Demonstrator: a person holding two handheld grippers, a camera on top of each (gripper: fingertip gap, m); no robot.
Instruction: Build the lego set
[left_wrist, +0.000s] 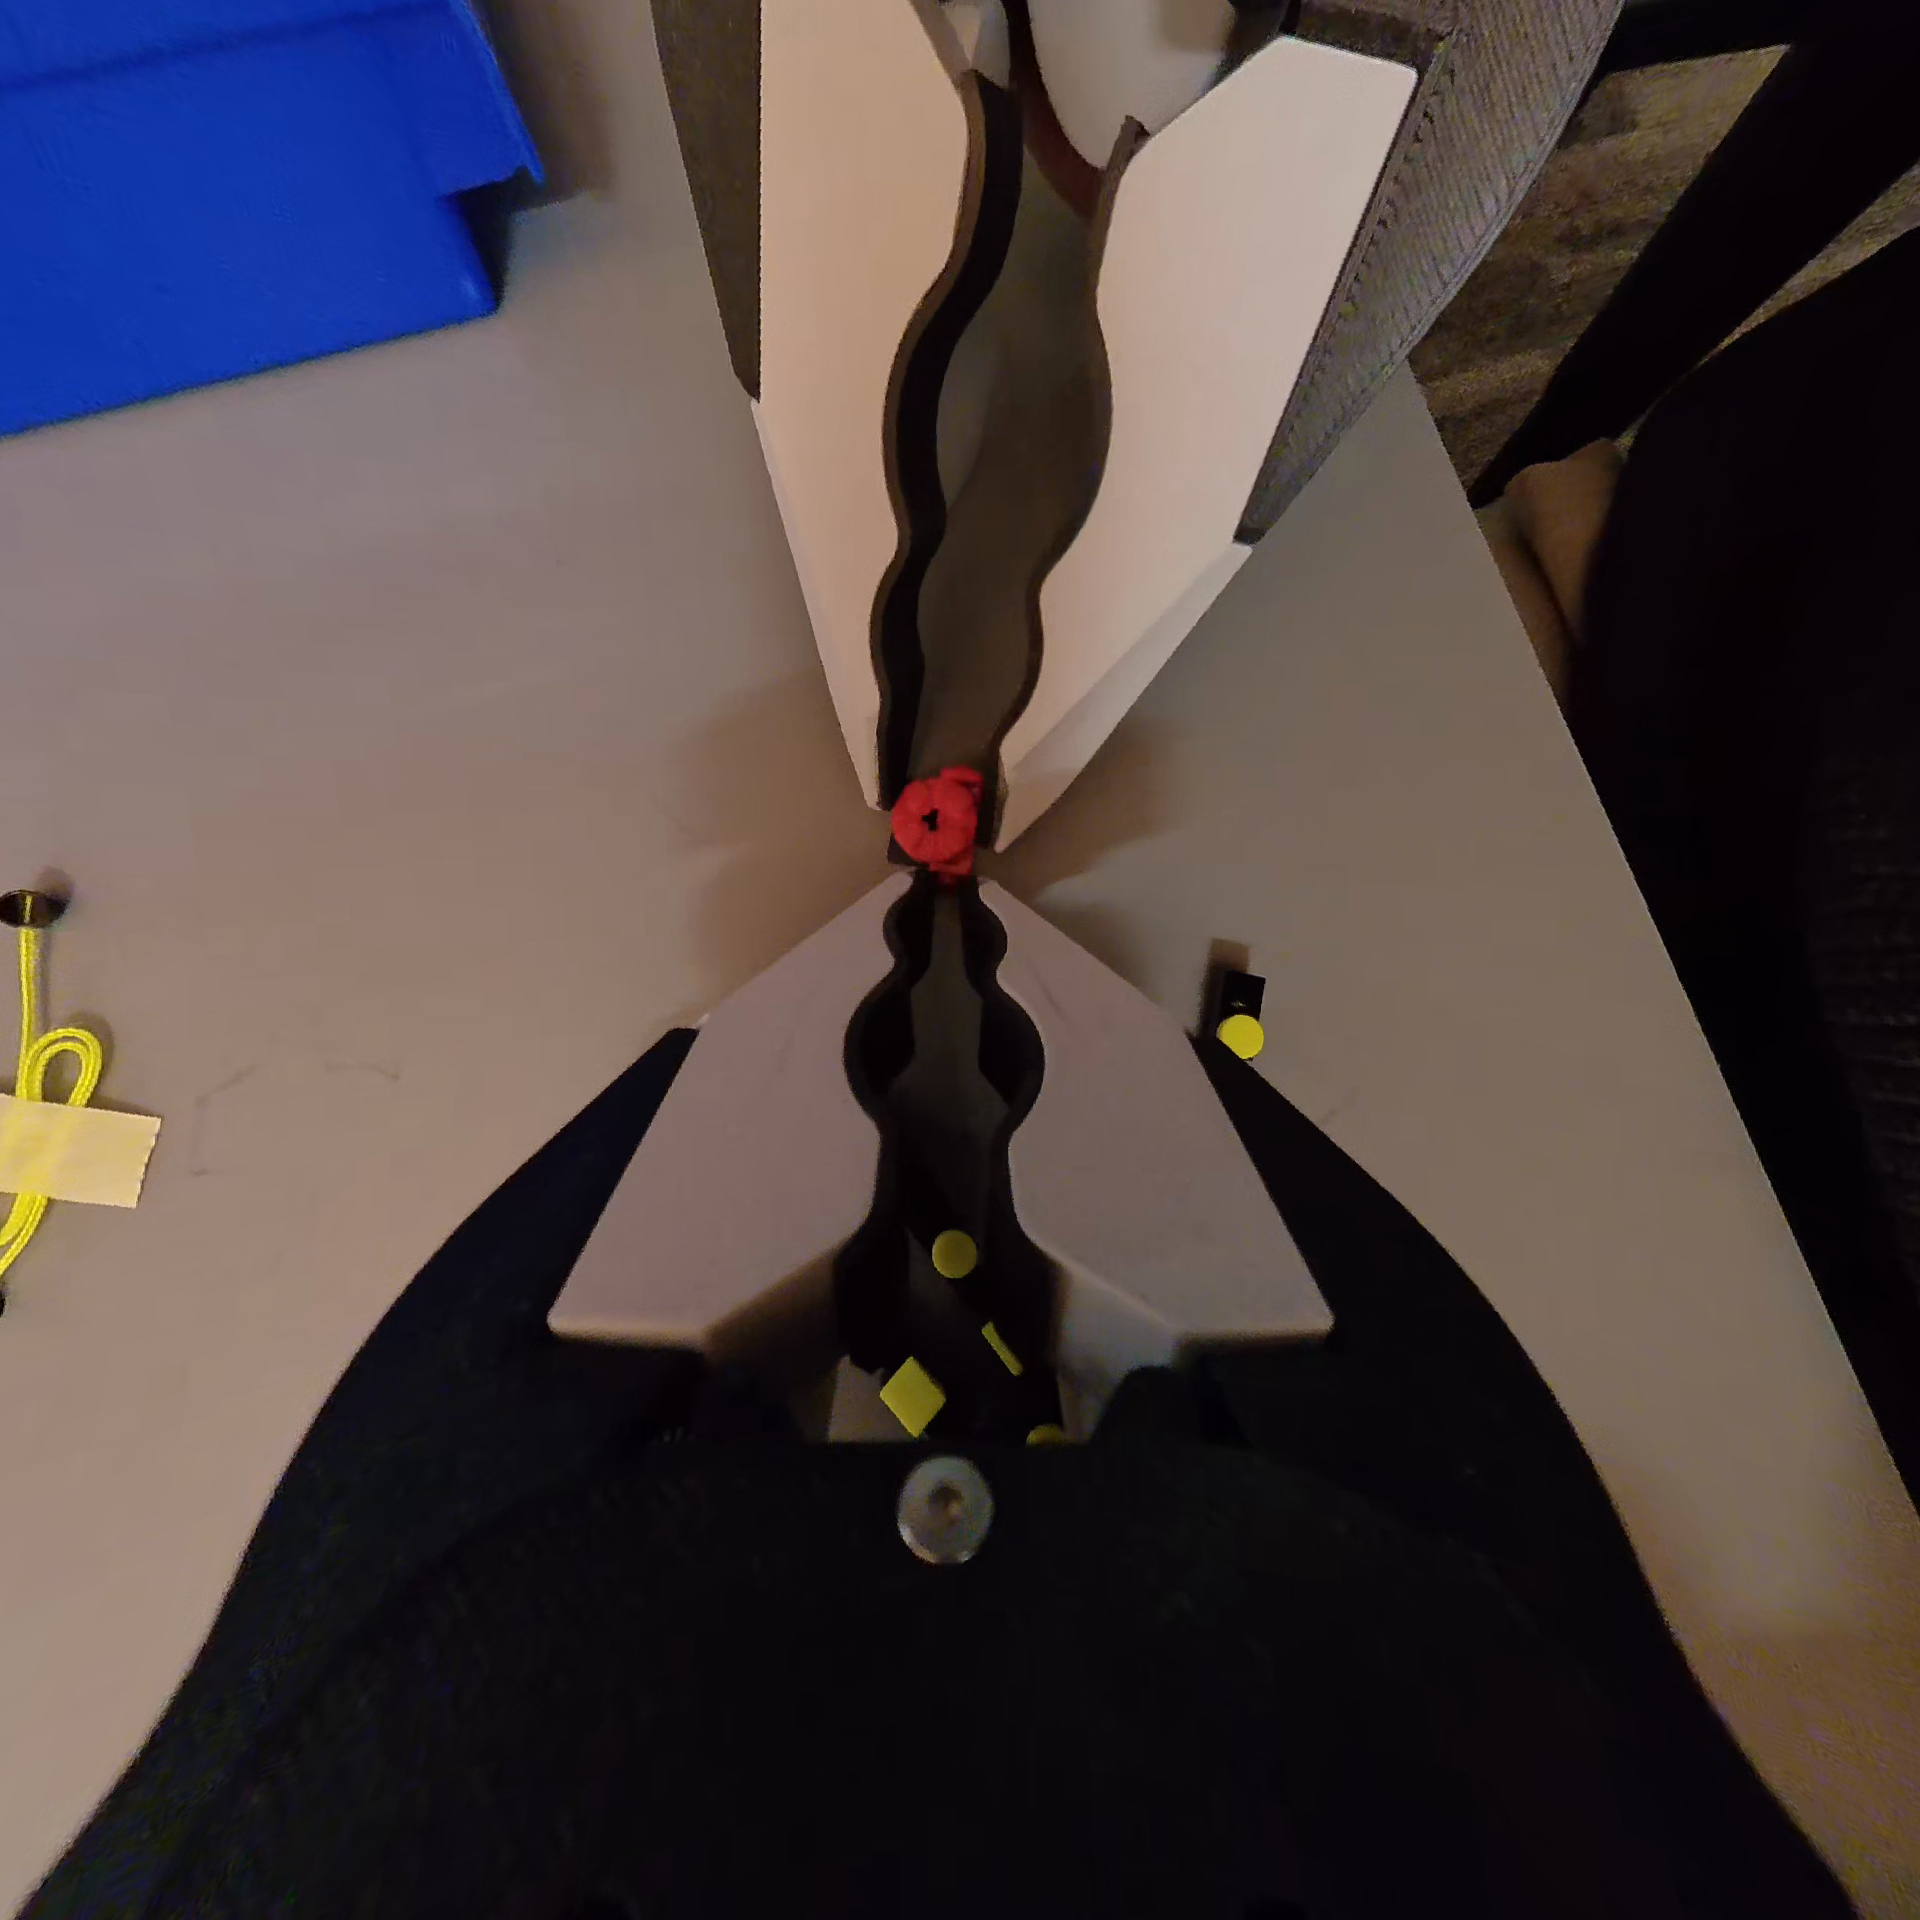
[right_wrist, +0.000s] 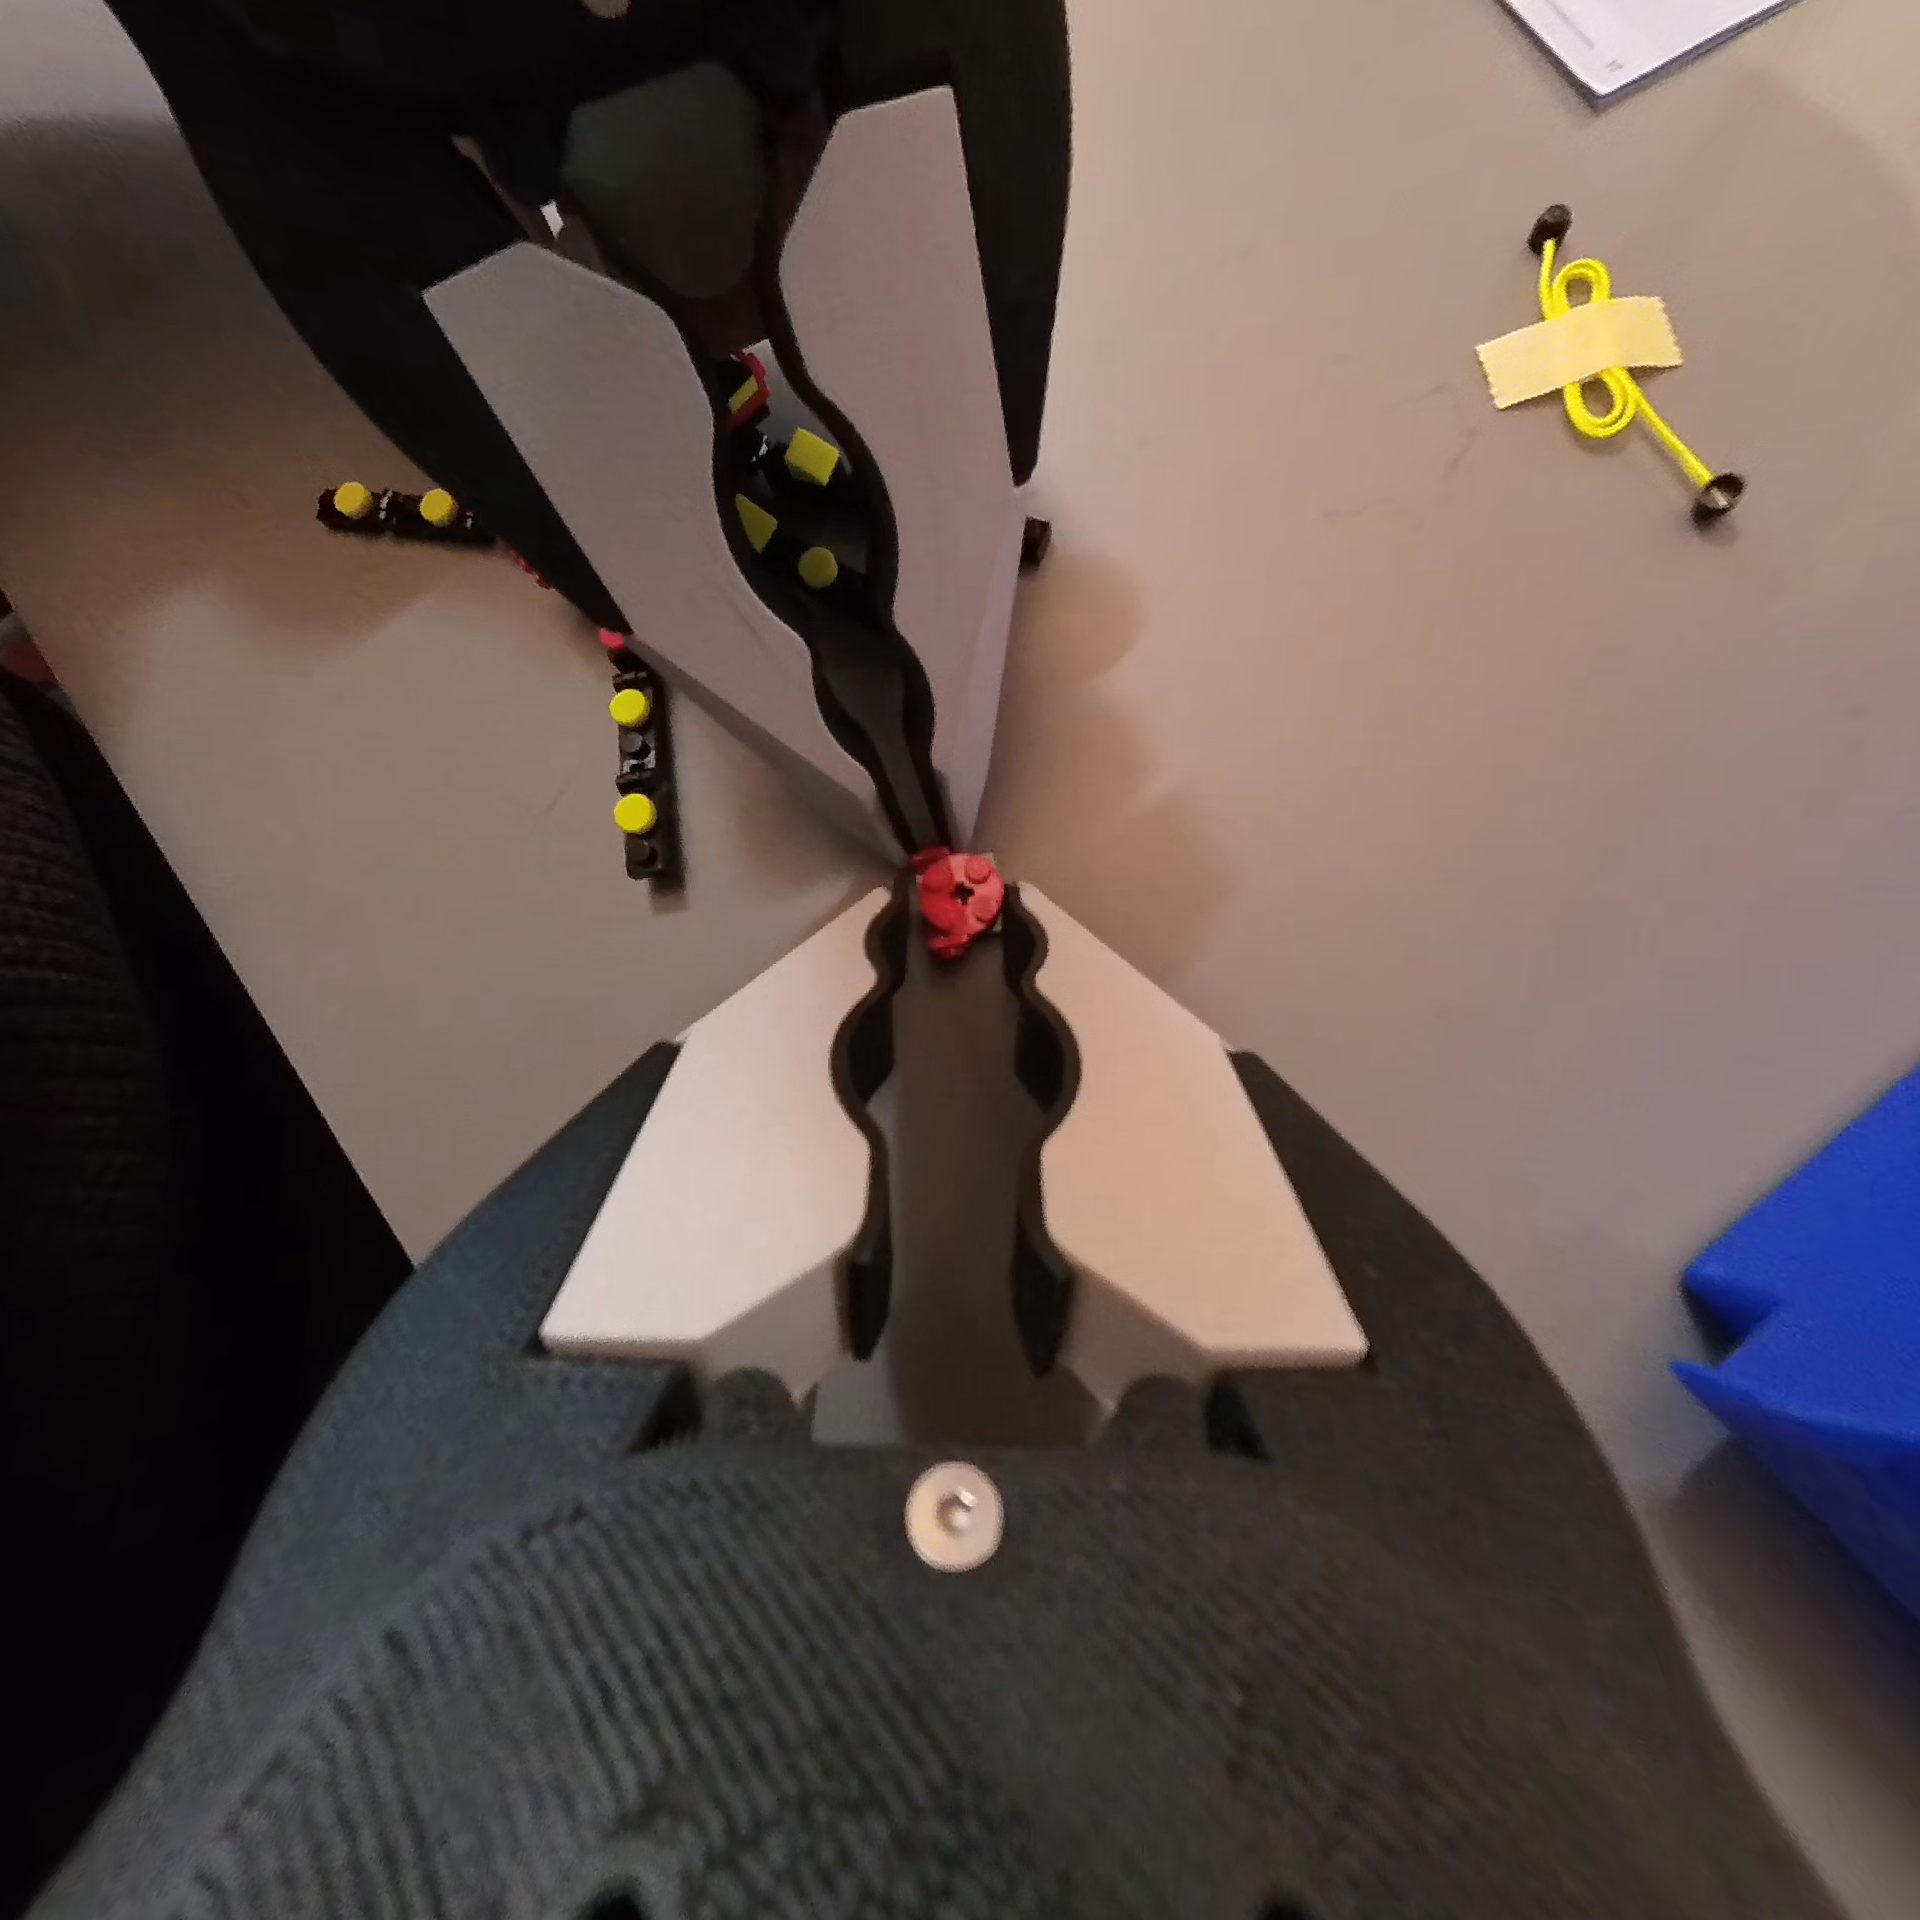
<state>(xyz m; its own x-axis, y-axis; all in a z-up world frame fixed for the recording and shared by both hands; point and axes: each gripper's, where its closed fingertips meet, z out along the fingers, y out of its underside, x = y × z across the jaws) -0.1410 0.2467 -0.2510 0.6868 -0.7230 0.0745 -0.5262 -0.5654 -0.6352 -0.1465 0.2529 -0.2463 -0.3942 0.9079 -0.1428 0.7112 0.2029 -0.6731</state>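
A small red round lego piece (left_wrist: 932, 819) with a cross hole hangs above the beige table (left_wrist: 416, 675), between two grippers that meet tip to tip. My right gripper (right_wrist: 961, 909) is shut on its sides (right_wrist: 964, 896); this gripper comes in from the top of the left wrist view (left_wrist: 940, 805). My left gripper (left_wrist: 940, 888) has its jaws together, tips touching the piece's edge; I cannot tell if it pinches any of it. It shows from above in the right wrist view (right_wrist: 938, 844). Black and yellow lego parts (right_wrist: 800, 488) lie under the left gripper.
Two black lego strips with yellow round studs (right_wrist: 642, 769) (right_wrist: 395, 506) lie near the table's edge. A black piece with a yellow stud (left_wrist: 1240, 1013) lies close by. A taped yellow cord (right_wrist: 1579, 348), a blue bin (right_wrist: 1829, 1351) and a paper sheet (right_wrist: 1642, 31) sit farther off. My left and right fingertips are right by each other.
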